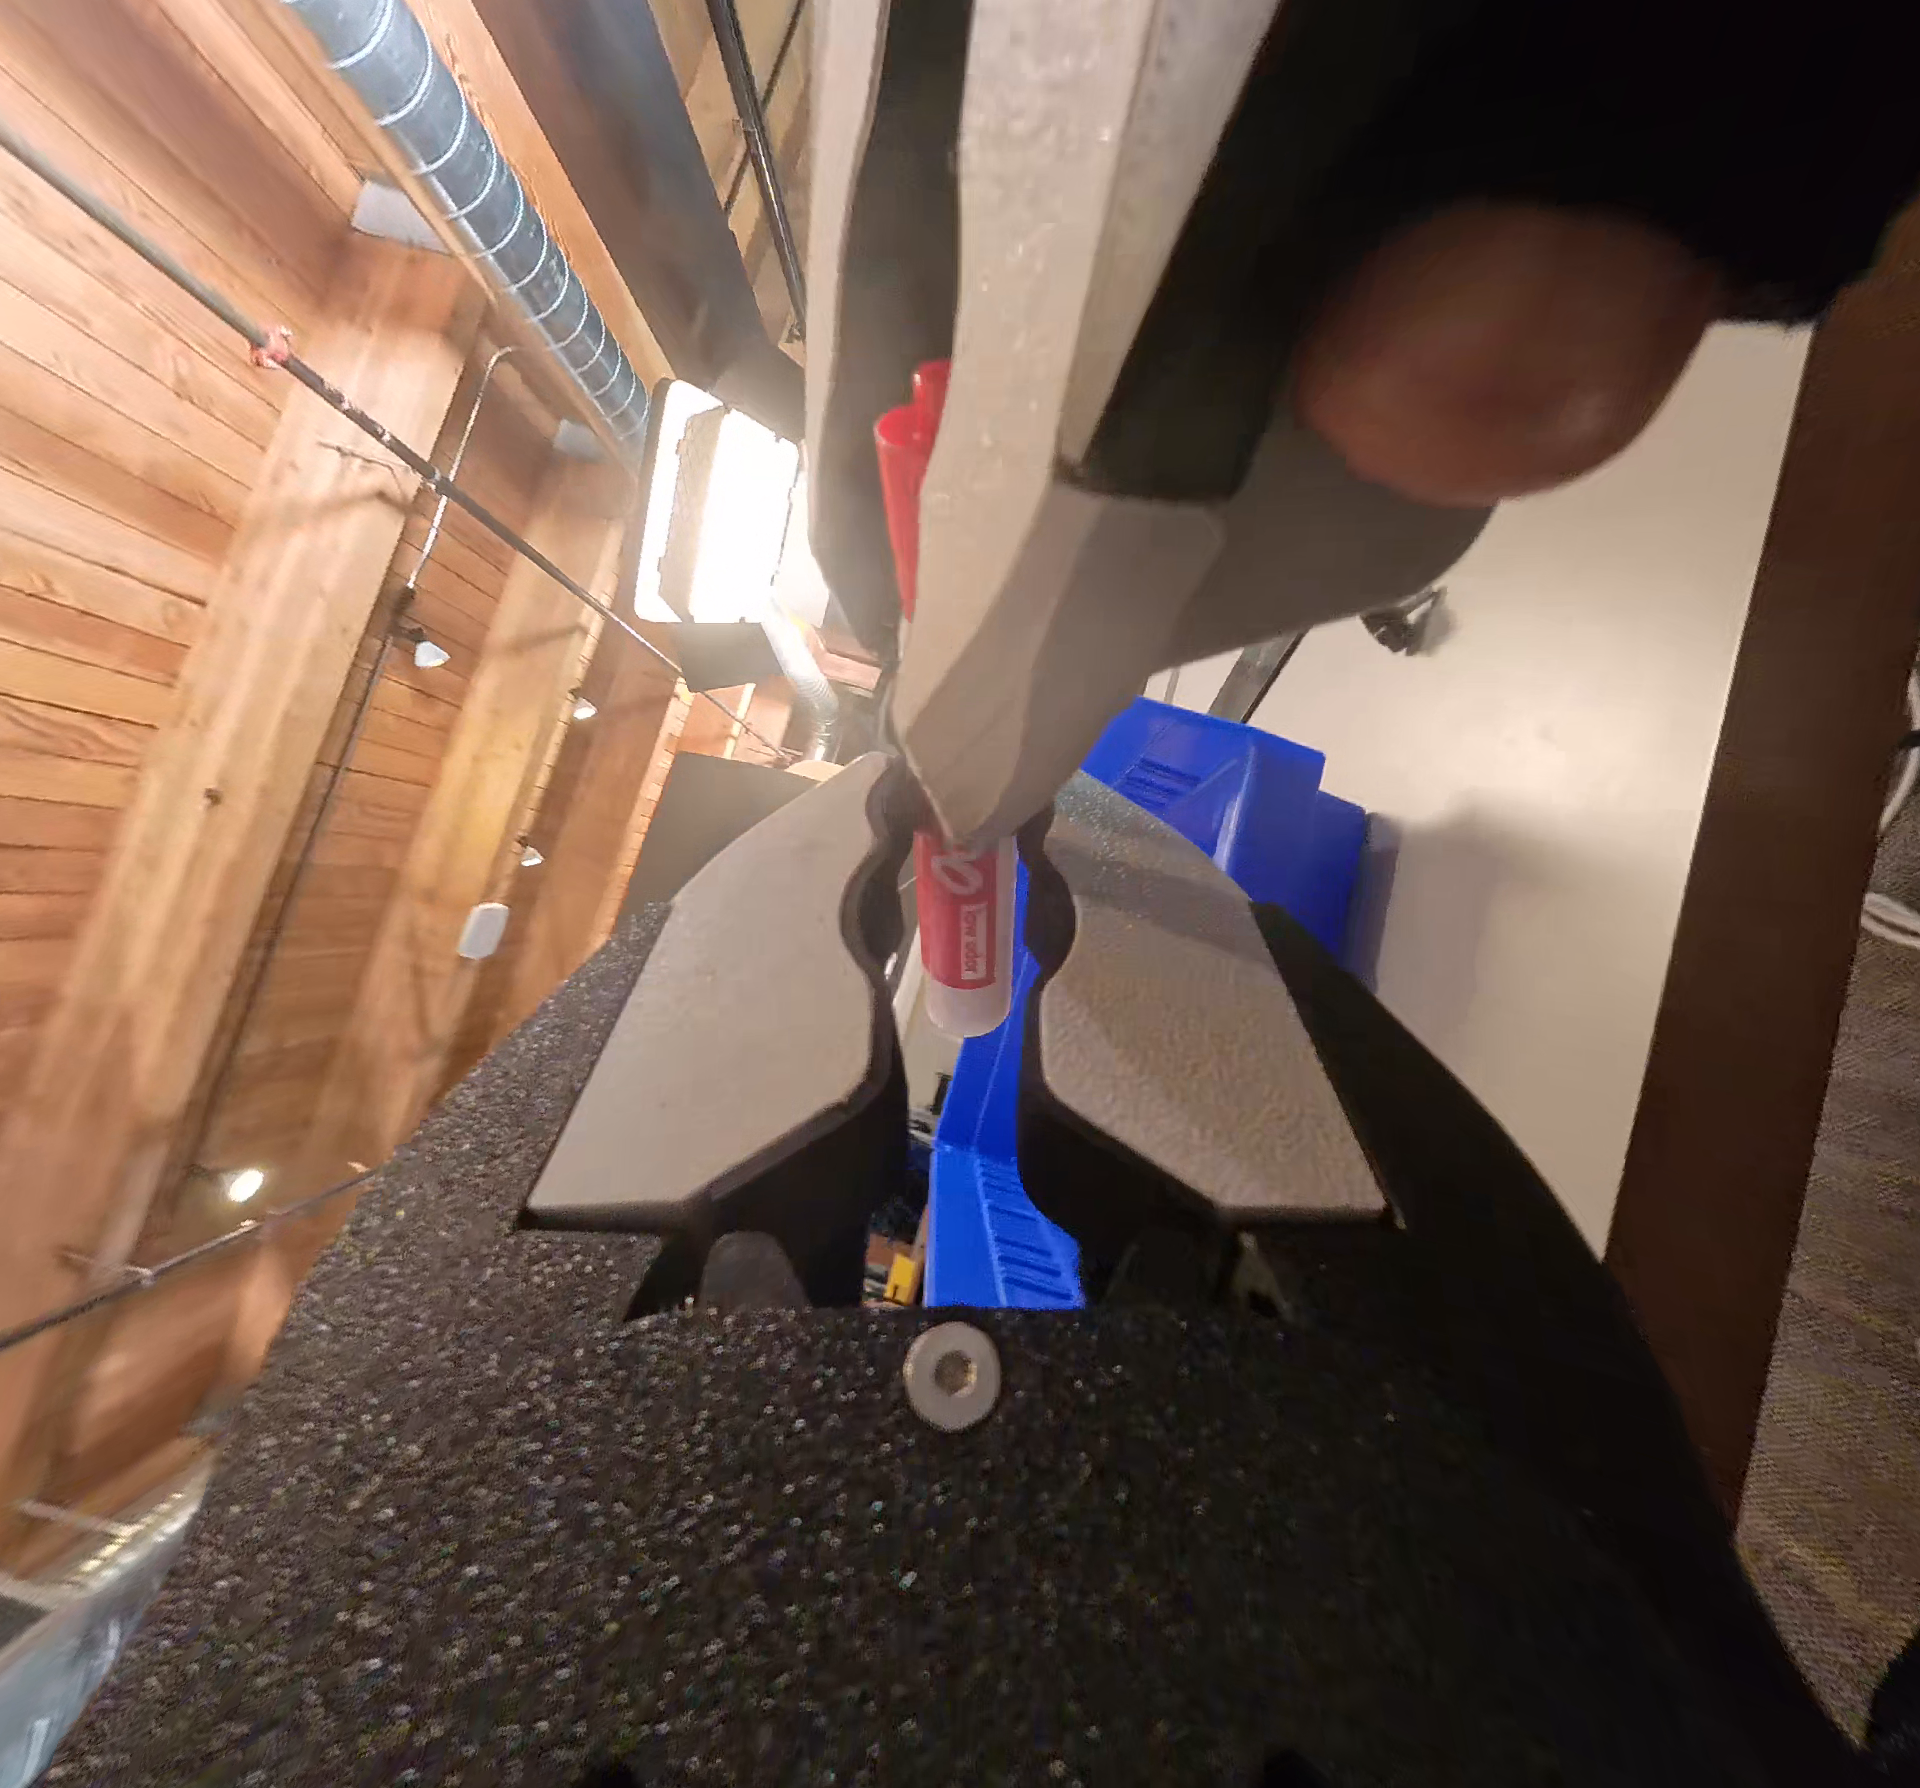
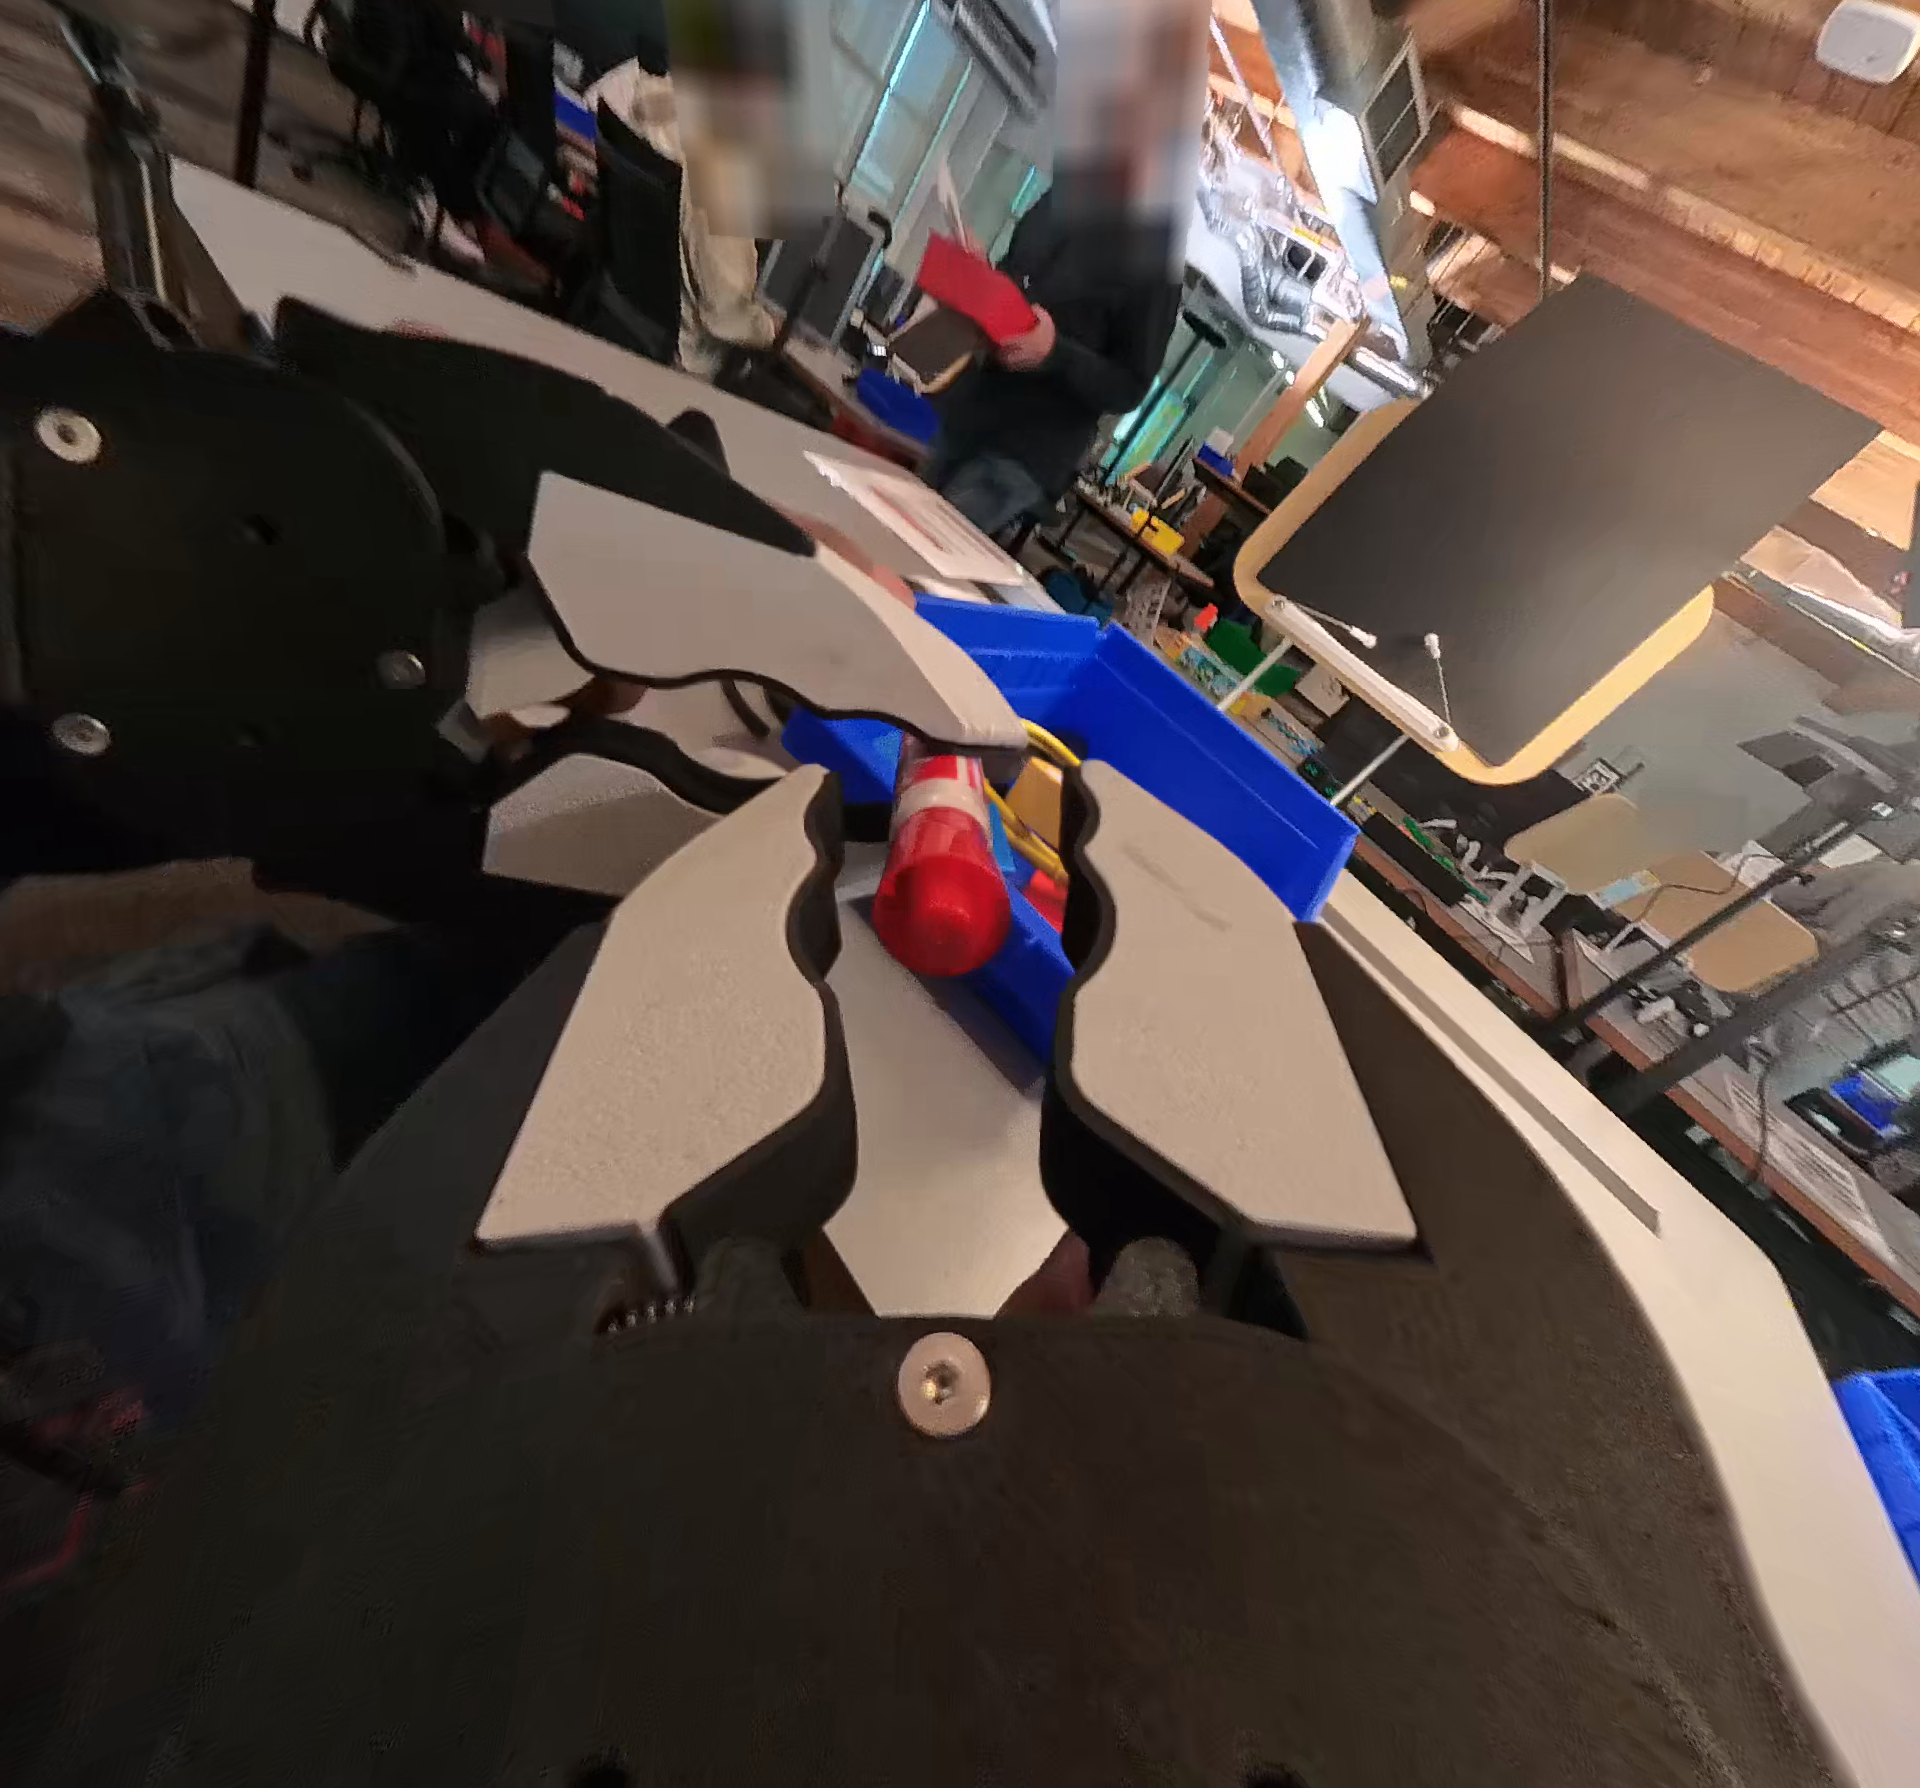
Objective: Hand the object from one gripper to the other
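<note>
A red marker (image 1: 961, 917) with a red cap and a white tail end is held in the air above a blue bin. My left gripper (image 1: 961, 793) is shut on its labelled body, with the white end pointing at the left camera. In the right wrist view the marker (image 2: 940, 891) points its cap at the camera and lies between the spread fingers of my right gripper (image 2: 951, 782), which is open with gaps on both sides. The left gripper (image 2: 956, 736) reaches in from the left there. The right gripper (image 1: 914, 772) comes down from the top in the left wrist view.
The blue bin (image 2: 1195, 730) holds several small objects and stands on a white table (image 2: 1455, 1063); it also shows in the left wrist view (image 1: 1247, 803). A hand (image 1: 1507, 356) holds the right gripper. A black board (image 2: 1558, 512) on a stand and people are farther back.
</note>
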{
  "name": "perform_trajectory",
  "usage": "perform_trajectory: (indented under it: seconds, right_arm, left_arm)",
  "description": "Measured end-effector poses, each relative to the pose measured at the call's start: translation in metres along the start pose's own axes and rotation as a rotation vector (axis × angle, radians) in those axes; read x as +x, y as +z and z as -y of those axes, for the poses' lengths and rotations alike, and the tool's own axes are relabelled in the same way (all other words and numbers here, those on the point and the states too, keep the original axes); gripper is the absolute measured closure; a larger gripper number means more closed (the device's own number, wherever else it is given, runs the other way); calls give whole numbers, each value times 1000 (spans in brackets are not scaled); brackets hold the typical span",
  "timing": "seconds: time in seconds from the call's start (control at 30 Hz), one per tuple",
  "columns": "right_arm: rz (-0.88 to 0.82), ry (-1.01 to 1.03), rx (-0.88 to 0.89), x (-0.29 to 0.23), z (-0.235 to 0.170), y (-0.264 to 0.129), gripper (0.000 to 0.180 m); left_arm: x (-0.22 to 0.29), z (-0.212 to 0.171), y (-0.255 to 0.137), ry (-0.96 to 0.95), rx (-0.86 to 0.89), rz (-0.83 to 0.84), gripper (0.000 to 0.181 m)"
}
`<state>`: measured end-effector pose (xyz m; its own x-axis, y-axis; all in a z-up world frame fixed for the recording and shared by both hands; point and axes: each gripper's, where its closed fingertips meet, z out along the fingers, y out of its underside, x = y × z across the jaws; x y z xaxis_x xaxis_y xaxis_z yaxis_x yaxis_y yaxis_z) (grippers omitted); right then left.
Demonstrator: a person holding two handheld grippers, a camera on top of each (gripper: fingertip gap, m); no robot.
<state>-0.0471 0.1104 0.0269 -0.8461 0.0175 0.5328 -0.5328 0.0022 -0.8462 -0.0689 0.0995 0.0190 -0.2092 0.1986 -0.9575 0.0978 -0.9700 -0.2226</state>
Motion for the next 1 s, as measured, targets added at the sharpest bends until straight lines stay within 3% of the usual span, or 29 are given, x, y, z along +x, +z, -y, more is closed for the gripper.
perform_trajectory:
  seconds: [0.1,0.27,0.33,0.47,0.6,0.7,0.8,1.0]
  right_arm:
    - [-8,-41,-51,-1,-8,1,159]
    - [-11,-43,11,-3,-4,2,160]
    - [-3,6,64,0,-1,0,161]
    - [86,222,227,10,5,-8,160]
    - [295,469,322,8,2,-15,161]
    - [456,608,361,2,0,-20,161]
    - [573,693,372,-4,-2,-23,161]
    - [651,730,355,-14,-6,-23,161]
  left_arm:
    - [0,2,-1,40,9,4,160]
    - [-2,2,-2,-12,34,6,159]
    - [-7,1,-3,-198,92,-3,153]
    - [-26,-7,-7,-698,206,-79,121]
    - [-31,-2,-16,-1283,434,-361,117]
    - [-32,9,-33,-1565,623,-635,122]
    - [-18,17,-42,-1603,650,-811,126]
    - [10,30,-41,-1515,558,-920,134]
